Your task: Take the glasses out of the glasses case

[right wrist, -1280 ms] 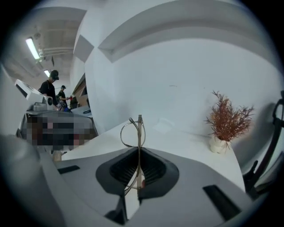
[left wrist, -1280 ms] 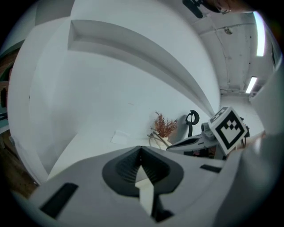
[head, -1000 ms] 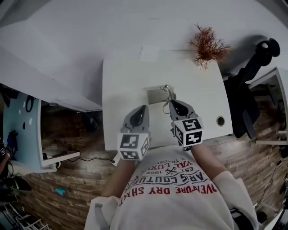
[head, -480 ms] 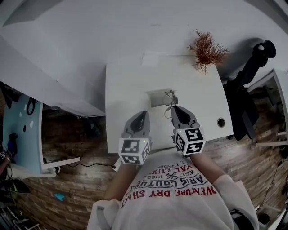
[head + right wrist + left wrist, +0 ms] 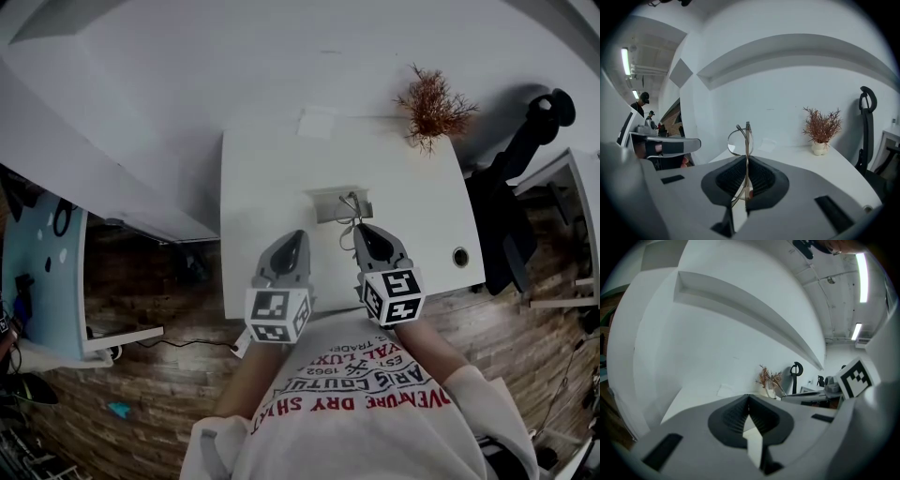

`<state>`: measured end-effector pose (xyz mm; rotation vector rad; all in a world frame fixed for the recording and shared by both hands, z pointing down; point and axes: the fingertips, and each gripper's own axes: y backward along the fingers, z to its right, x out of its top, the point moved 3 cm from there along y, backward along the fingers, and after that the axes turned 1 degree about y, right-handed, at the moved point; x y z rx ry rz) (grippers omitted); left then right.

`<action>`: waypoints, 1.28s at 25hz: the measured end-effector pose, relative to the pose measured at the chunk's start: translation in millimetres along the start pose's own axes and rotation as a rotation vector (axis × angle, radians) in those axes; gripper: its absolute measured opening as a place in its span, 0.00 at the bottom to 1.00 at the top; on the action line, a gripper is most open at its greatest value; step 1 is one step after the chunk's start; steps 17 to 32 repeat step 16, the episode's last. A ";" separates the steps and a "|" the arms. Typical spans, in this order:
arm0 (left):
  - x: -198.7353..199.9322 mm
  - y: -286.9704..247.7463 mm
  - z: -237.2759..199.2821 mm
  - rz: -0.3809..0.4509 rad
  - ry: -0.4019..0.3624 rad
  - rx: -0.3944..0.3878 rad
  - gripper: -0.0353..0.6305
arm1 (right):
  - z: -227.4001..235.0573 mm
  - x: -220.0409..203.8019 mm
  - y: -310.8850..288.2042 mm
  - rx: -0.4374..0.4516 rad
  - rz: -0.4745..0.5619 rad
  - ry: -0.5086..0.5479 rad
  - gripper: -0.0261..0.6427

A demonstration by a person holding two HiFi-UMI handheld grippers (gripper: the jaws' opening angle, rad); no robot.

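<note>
Pinching the glasses (image 5: 747, 135), the right claw (image 5: 746, 160) holds them upright; left claw (image 5: 749, 399) closed.

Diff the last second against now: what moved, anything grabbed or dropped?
The right tool, shut on the glasses throughout, drew back slightly toward the person, carrying them away from the glasses case. Nothing was newly gripped or released. The left tool stayed shut and empty, roughly in place. The case stayed on the table.
</note>
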<state>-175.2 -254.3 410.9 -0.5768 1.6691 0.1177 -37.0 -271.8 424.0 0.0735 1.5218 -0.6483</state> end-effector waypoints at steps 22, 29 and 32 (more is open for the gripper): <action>3.0 -13.2 -12.6 0.002 0.005 0.033 0.06 | 1.0 5.5 -29.7 0.053 -0.022 0.017 0.07; 3.0 -13.2 -12.6 0.002 0.005 0.033 0.06 | 1.0 5.5 -29.7 0.053 -0.022 0.017 0.07; 3.0 -13.2 -12.6 0.002 0.005 0.033 0.06 | 1.0 5.5 -29.7 0.053 -0.022 0.017 0.07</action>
